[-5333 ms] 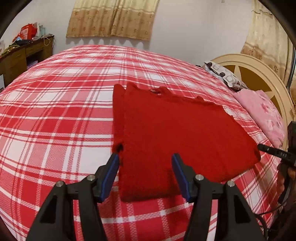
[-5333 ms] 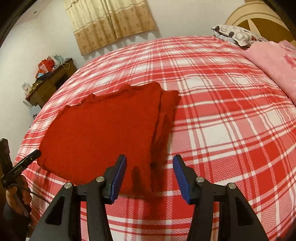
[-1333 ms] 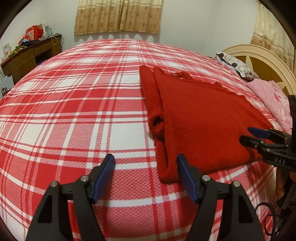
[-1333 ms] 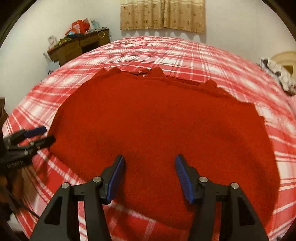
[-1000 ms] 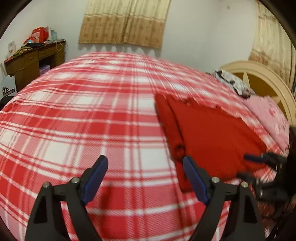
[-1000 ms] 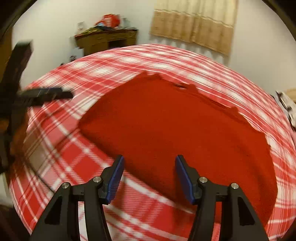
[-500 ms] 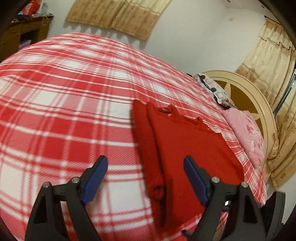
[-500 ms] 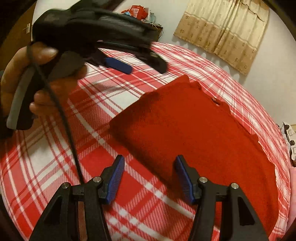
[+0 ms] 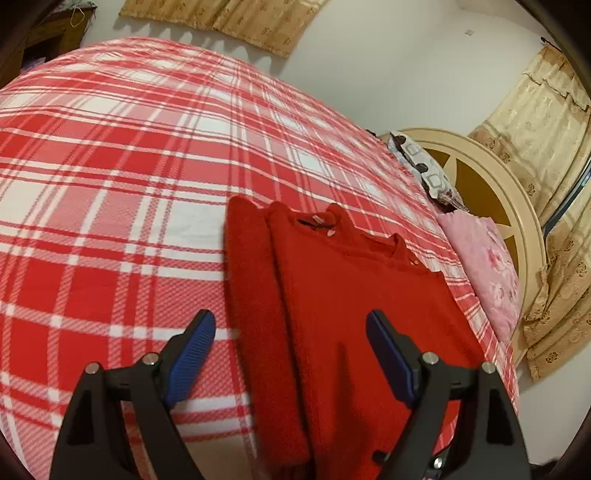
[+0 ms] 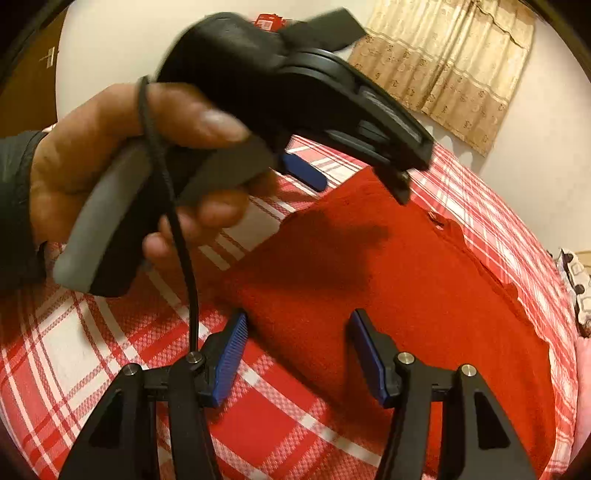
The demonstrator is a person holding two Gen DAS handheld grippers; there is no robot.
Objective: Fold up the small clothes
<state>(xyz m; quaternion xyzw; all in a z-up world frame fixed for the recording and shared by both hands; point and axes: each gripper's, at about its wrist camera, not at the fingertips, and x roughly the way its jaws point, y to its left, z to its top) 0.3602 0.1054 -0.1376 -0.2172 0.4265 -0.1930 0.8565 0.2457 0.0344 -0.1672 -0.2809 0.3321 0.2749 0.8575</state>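
Note:
A red knitted sweater lies flat on the red and white plaid bed, one sleeve folded along its left side. My left gripper hangs open above the sweater's near left part, blue pads wide apart, nothing between them. In the right wrist view the same sweater spreads ahead, and my right gripper stands open just above its near edge, holding nothing. The left gripper, held by a hand, fills the upper left of that view, over the sweater's far corner.
A pink pillow and a patterned pillow lie by the cream headboard on the right. Beige curtains hang on the far wall. A wooden desk stands at the far left, past the bed's edge.
The left gripper has swung right over the sweater's folded sleeve side. The right gripper has slid to the sweater's near left edge, and the hand with the left gripper now looms close ahead.

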